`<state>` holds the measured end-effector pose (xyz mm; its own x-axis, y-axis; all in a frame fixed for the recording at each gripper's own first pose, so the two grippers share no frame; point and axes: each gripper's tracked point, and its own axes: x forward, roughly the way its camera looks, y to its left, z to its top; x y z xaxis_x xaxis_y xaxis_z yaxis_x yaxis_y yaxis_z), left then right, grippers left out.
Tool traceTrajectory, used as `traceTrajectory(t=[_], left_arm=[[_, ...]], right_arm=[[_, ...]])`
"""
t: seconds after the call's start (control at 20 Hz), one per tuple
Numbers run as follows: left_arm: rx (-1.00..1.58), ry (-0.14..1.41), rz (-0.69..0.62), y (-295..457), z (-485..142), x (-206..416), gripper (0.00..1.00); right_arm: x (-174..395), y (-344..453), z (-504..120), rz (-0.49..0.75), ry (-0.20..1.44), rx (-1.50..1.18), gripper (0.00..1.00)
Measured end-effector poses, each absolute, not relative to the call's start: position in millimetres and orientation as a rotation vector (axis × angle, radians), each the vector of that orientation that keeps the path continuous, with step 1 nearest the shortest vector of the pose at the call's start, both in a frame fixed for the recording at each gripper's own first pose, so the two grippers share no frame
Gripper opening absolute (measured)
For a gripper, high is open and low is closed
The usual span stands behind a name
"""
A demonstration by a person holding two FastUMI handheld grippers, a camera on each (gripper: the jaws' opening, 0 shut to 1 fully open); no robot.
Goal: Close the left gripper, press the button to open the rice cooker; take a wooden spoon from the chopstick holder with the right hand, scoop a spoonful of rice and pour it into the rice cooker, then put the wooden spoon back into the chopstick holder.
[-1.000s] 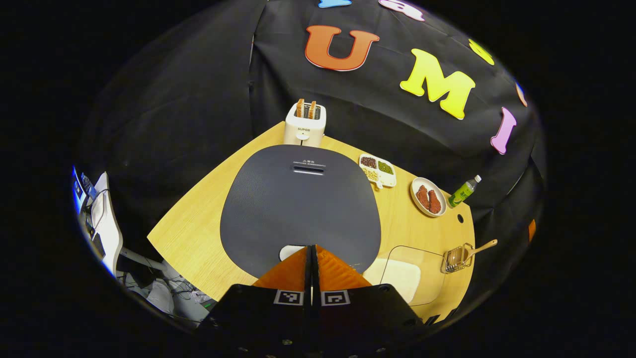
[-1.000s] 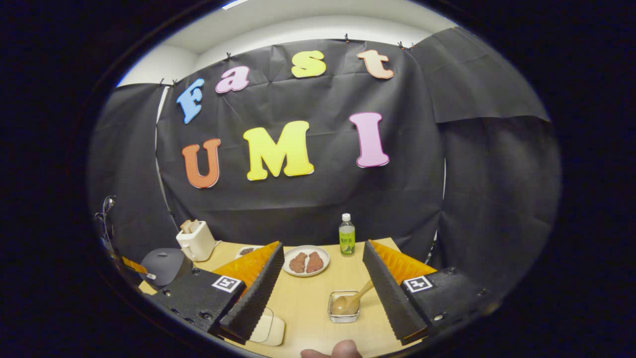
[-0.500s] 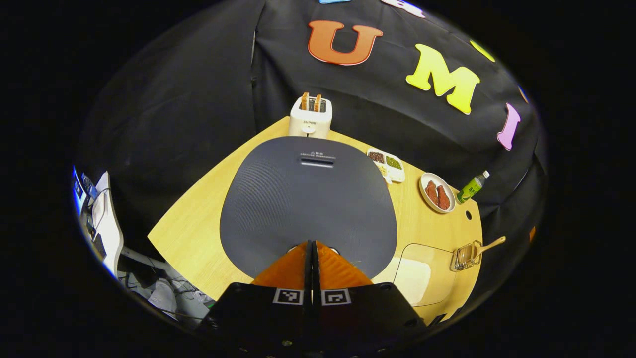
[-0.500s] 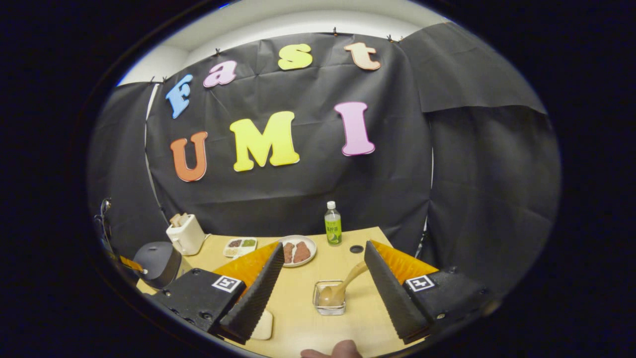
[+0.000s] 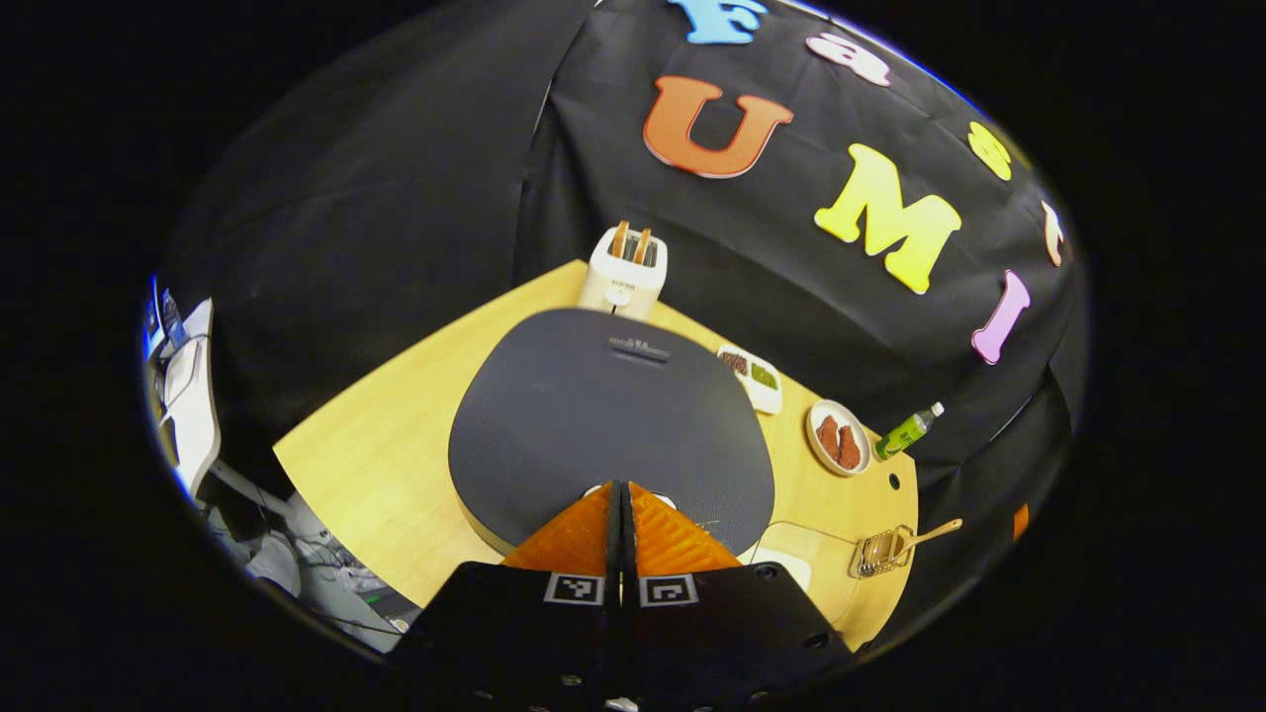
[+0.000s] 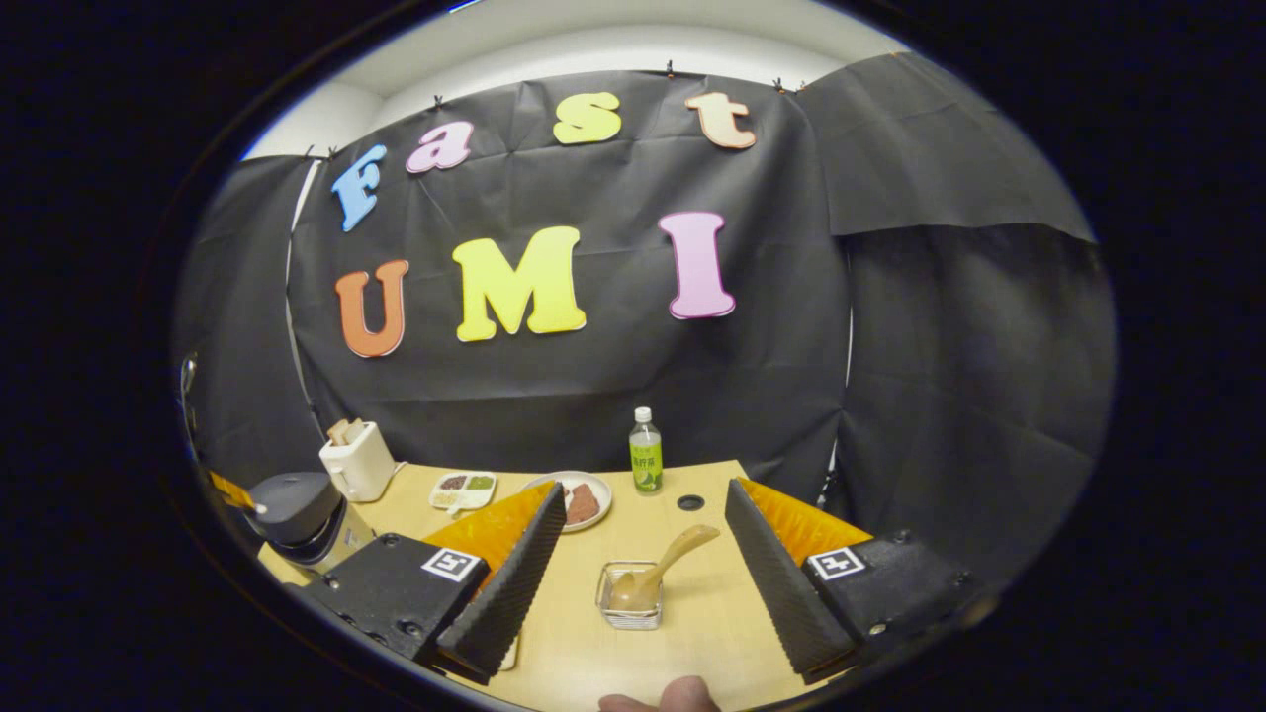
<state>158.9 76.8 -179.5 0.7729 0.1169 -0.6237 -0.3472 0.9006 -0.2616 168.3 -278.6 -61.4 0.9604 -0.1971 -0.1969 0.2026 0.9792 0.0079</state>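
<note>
Since the earlier frame the left gripper has pulled back a little from the cooker: in the left gripper view the dark lid looks smaller and more tabletop shows around it. Fingers together, tips at the lid's near edge over a white patch; whether they touch it cannot be told. Lid appears down.

Right gripper view has also shifted: holder and spoon now sit lower-left of where they were, and the cooker shows more fully at far left.

Right gripper: fingers wide apart, holding nothing, above the table. Holder stands between them farther off, spoon in it, bowl down, handle leaning up to the right. A fingertip shows at the bottom edge.

Left gripper view: holder with spoon near the table's right edge, well apart from the cooker; a clear box lies between them.

Along the back: toaster just behind the cooker, then tray, plate, bottle.
</note>
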Motion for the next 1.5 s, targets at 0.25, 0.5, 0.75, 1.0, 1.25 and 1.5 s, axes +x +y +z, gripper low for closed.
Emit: traceTrajectory(t=[0.25,0.5,0.75,1.0,1.25,1.5], left_arm=[[-0.253,0.418,0.255,86,-93,185,0.00],[-0.224,0.351,0.222,61,-65,182,0.08],[-0.153,0.298,0.195,22,-55,159,0.00],[-0.026,0.266,0.160,-13,-55,151,0.60],[0.004,0.230,0.197,-30,-50,152,0.97],[-0.016,0.221,0.245,-37,-52,146,0.97]], right_arm=[[167,-280,-60,-0.196,0.194,0.023,1.00],[171,-285,-84,-0.177,0.219,-0.019,1.00],[181,-301,-131,-0.155,0.291,0.000,1.00],[215,-315,-180,-0.134,0.382,0.094,1.00],[255,-326,-223,-0.124,0.454,0.163,1.00],[289,-325,-261,-0.082,0.522,0.179,1.00]])
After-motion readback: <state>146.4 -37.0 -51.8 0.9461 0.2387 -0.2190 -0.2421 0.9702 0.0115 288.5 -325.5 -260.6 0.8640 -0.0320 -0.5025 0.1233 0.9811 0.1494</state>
